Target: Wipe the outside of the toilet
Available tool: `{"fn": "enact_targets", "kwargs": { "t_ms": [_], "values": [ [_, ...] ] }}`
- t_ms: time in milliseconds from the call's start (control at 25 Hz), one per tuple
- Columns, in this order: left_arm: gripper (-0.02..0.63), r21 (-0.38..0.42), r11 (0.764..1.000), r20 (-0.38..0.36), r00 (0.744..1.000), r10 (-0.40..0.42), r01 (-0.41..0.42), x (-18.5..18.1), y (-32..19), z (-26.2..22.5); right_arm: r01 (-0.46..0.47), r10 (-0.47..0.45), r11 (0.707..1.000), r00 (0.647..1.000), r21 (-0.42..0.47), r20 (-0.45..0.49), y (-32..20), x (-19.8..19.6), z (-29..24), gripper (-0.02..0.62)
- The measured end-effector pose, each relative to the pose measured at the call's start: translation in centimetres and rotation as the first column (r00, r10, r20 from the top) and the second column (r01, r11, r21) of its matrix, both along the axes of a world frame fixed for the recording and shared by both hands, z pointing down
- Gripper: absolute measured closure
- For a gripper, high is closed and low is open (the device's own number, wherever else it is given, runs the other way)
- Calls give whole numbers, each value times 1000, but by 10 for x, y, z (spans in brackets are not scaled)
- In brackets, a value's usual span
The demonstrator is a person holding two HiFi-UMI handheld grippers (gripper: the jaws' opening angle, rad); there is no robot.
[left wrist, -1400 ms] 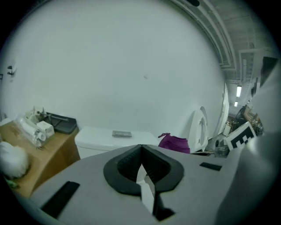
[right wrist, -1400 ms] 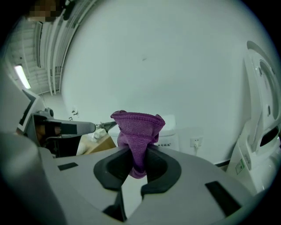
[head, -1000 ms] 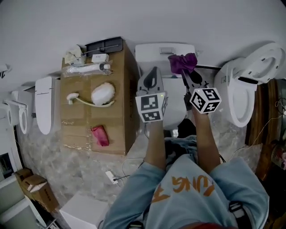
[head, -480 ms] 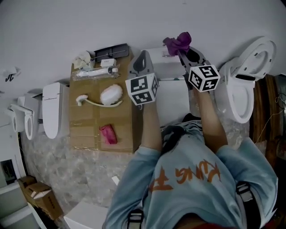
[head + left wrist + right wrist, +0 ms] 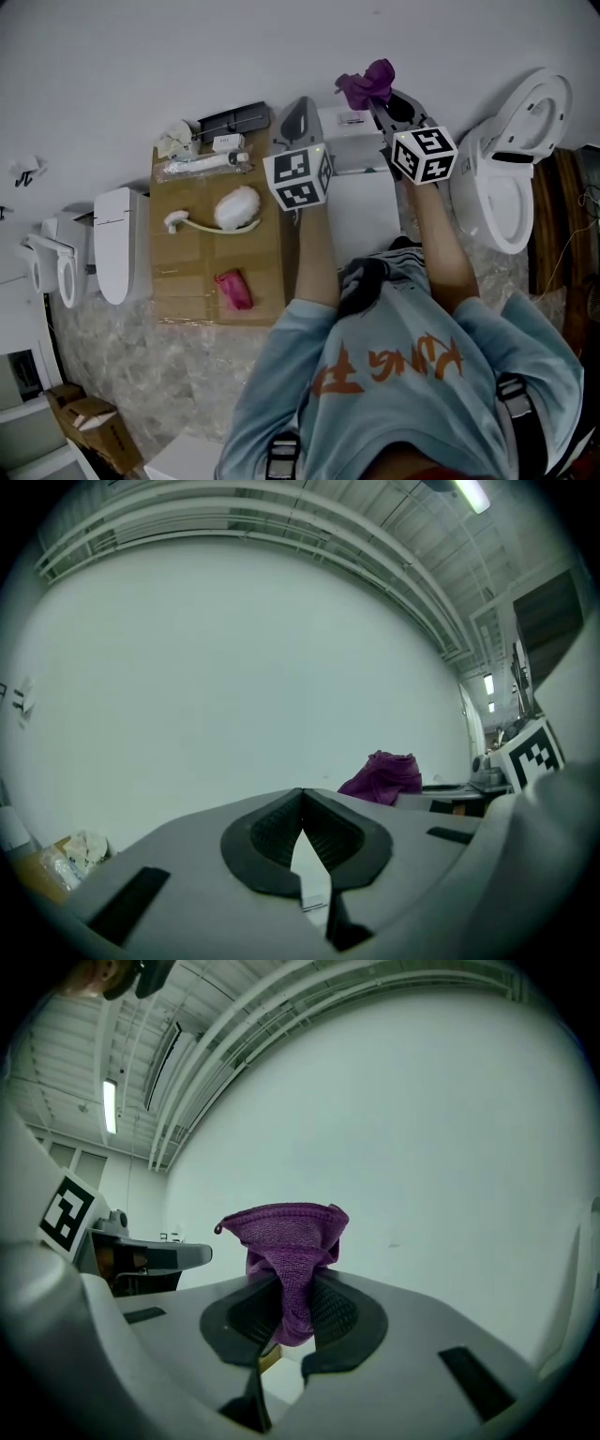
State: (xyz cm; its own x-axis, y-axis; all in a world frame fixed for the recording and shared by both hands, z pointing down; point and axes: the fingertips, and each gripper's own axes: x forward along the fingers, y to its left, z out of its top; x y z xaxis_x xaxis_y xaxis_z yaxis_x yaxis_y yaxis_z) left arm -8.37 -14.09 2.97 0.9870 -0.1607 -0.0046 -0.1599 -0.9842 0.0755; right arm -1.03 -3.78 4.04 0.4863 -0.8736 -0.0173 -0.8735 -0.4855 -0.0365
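R claw (image 5: 289, 1286) clamped on purple cloth (image 5: 367, 84), only a thin fold pinched. L claw (image 5: 302, 797) closed, nothing held. Both held over rear of toilet (image 5: 361, 214); no contact seen. Risk: cloth likely dragged out of pinch once rubbed hard on porcelain.

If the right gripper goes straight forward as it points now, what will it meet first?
Probably the white wall: its view shows nothing else ahead. The purple cloth clamped in the right gripper would touch first. Distance is unclear.
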Motion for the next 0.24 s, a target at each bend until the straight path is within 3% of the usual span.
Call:
{"fn": "enact_targets", "kwargs": {
  "t_ms": [240],
  "values": [
    [580,11,1000,4,1000,26,-26,22,3,0,-8,8,1000,1000,4,-12,-2,18,-6,522]
  ]
}}
